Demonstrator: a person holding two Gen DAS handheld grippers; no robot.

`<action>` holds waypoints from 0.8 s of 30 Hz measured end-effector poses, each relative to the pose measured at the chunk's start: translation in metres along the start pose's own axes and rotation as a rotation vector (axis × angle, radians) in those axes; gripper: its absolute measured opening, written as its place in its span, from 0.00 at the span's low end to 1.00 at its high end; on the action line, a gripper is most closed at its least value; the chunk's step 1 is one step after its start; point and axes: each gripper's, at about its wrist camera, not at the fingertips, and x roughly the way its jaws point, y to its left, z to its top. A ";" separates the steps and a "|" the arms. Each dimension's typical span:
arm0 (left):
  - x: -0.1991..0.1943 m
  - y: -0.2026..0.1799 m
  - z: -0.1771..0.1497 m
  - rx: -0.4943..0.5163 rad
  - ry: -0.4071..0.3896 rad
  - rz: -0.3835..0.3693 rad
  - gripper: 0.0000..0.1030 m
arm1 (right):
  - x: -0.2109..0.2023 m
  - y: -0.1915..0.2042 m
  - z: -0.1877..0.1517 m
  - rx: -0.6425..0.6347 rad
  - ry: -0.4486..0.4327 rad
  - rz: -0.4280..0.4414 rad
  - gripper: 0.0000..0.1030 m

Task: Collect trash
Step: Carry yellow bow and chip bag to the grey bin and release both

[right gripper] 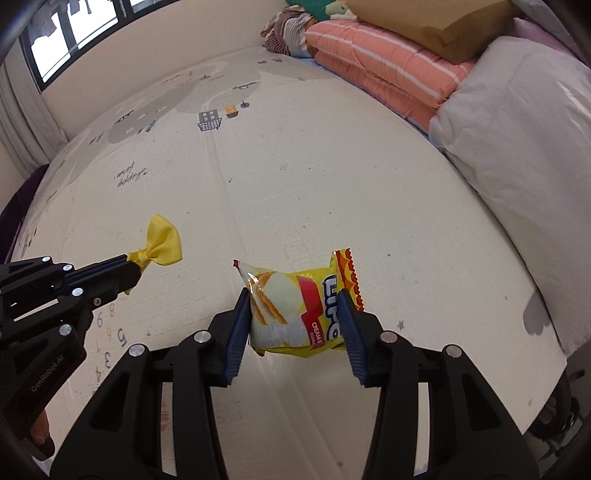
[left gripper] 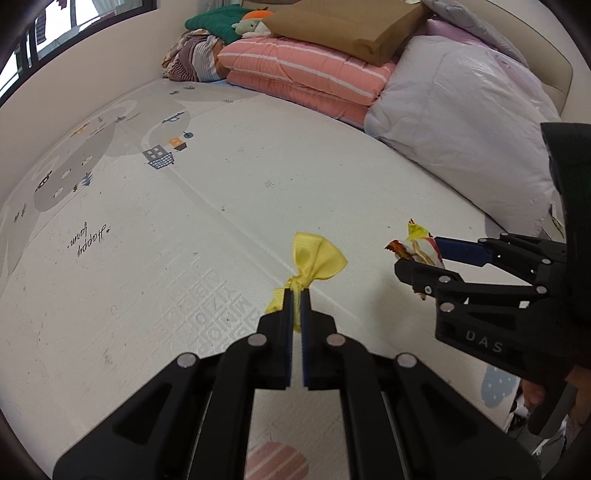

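Note:
My left gripper [left gripper: 296,295] is shut on a yellow ribbon bow [left gripper: 317,260] and holds it above the play mat [left gripper: 147,240]. It also shows at the left of the right wrist view [right gripper: 133,263], with the bow [right gripper: 162,246] sticking out past its tips. My right gripper [right gripper: 293,299] is shut on a yellow cream cookie wrapper [right gripper: 295,314], held by its two sides above the mat [right gripper: 295,166]. In the left wrist view the right gripper [left gripper: 417,254] comes in from the right with the wrapper [left gripper: 417,245] edge-on.
Folded pink striped quilts [left gripper: 306,74], a brown cushion [left gripper: 343,26] and a white duvet [left gripper: 465,110] are stacked along the far right. A window [right gripper: 74,33] is at the far left wall. A curtain [right gripper: 22,110] hangs at the left.

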 end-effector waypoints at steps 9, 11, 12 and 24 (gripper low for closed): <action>-0.064 -0.060 -0.046 0.205 0.019 -0.121 0.04 | -0.113 -0.013 -0.094 0.240 -0.053 -0.127 0.43; -0.076 -0.080 -0.055 0.251 0.021 -0.162 0.04 | -0.137 -0.026 -0.121 0.303 -0.049 -0.168 0.43; -0.080 -0.090 -0.059 0.274 0.021 -0.179 0.04 | -0.148 -0.032 -0.134 0.330 -0.045 -0.189 0.43; -0.091 -0.232 -0.114 0.463 0.060 -0.359 0.04 | -0.225 -0.111 -0.299 0.607 0.036 -0.340 0.43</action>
